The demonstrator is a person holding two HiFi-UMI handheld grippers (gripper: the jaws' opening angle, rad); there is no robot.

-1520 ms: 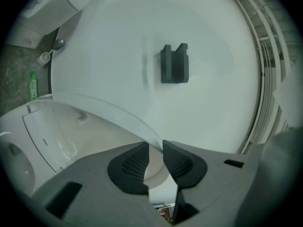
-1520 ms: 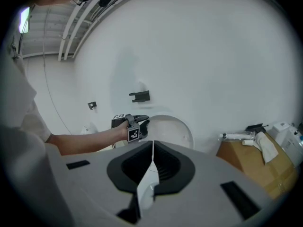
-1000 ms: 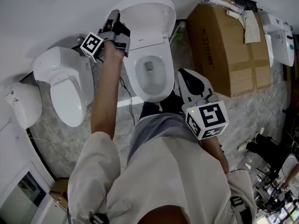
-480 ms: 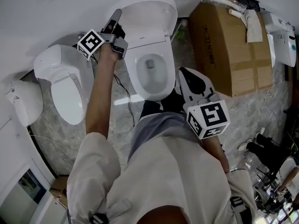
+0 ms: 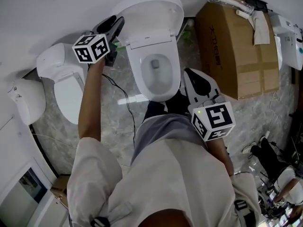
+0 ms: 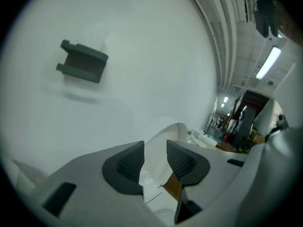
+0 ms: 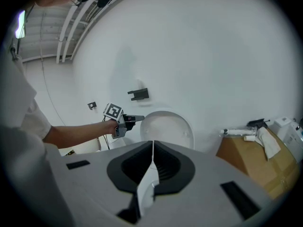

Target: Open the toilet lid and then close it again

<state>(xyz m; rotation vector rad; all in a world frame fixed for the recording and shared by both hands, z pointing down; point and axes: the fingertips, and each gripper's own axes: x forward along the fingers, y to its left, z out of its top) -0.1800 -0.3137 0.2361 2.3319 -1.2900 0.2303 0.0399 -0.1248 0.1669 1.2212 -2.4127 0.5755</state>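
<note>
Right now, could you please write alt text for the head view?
A toilet stands with its lid raised; the left gripper, jaws apart, hangs beside the lid's left edge. The right gripper, shut, is by the bowl's front; a box stands right, another toilet left.

Left tongs (image 6: 155, 151) apart; raised toilet lid (image 6: 163, 129) beyond.

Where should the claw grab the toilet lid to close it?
Probably its thin left rim, near the top. The toilet lid stands open against the wall, so only the edges are free. The left claw, open beside it, could come from the left.
</note>
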